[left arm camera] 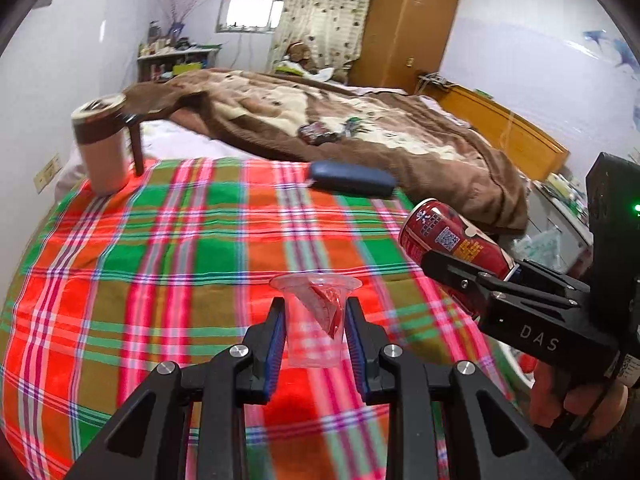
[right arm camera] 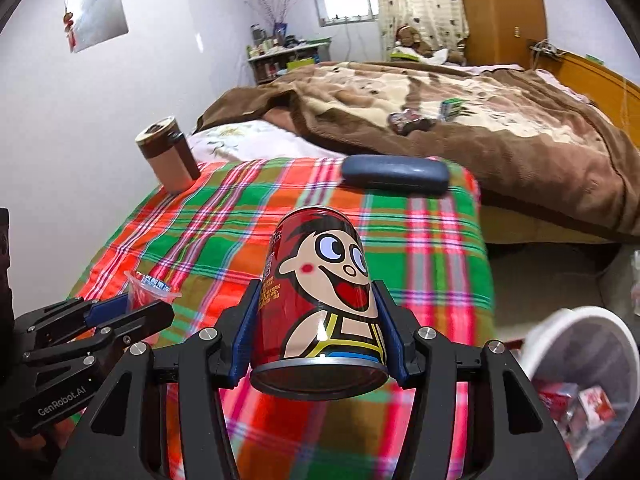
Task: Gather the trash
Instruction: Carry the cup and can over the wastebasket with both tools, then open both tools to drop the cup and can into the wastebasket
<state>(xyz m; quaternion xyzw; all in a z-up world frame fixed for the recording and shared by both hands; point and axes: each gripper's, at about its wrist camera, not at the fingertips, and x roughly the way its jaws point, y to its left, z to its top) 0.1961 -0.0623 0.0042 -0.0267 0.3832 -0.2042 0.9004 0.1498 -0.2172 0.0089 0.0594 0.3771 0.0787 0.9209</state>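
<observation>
My left gripper (left arm camera: 315,330) is shut on a clear plastic cup (left arm camera: 316,344) with a red wrapper inside, held just above the plaid cloth; the cup also shows in the right wrist view (right arm camera: 149,290) between the left gripper's fingers (right arm camera: 120,312). My right gripper (right arm camera: 320,320) is shut on a red drink can (right arm camera: 320,292) with a cartoon face, lifted and tilted over the table's right side. In the left wrist view the can (left arm camera: 452,240) and right gripper (left arm camera: 468,276) are at the right. A white trash bin (right arm camera: 580,344) holding wrappers stands low at the right.
A plaid cloth (left arm camera: 160,260) covers the table. A tan and brown mug (left arm camera: 105,144) stands at its far left corner. A dark blue glasses case (left arm camera: 352,180) lies at the far edge. A bed with a brown blanket (left arm camera: 360,120) lies beyond.
</observation>
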